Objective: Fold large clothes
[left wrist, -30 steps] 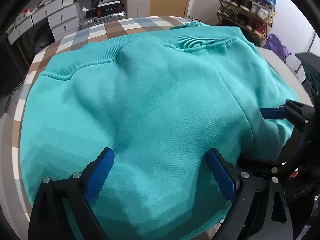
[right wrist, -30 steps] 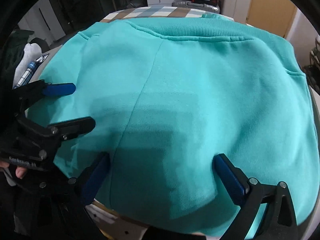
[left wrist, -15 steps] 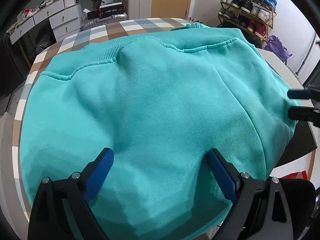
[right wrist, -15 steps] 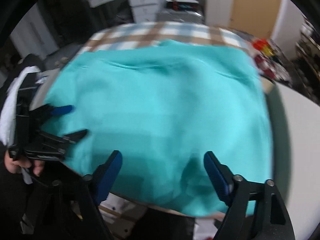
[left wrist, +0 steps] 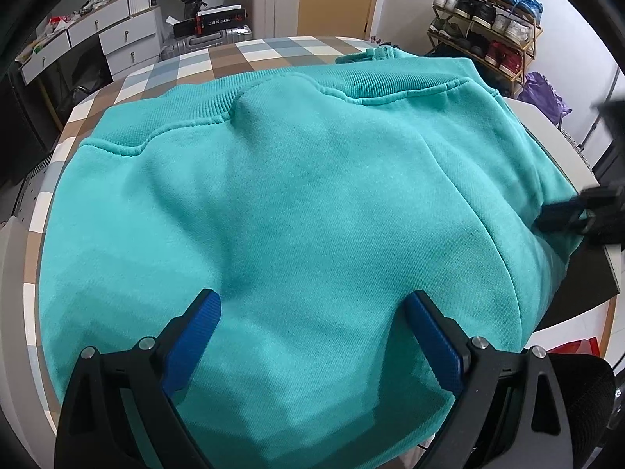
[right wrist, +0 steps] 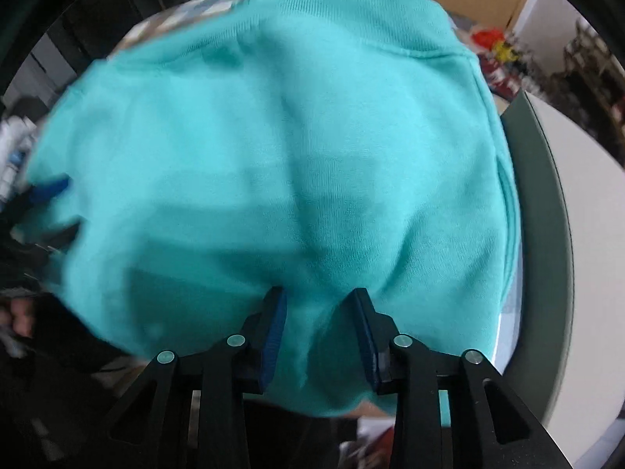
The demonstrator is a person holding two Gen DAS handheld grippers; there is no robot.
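Box (left wrist: 211, 23) on suitcase (left wrist: 207, 41): lettering unreadable | sweatshirt (left wrist: 297, 211): no visible label

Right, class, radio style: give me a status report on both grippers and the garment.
Left gripper open, nothing pinched. Right gripper has just been closing, a bunch of the teal sweatshirt between its pads. Sweatshirt spread over checked table. Nothing in the way.

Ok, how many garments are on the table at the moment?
1: a teal sweatshirt spread over the checked table, its near edge bunched between the closing right gripper, under the open left gripper. Anything beneath it is hidden.
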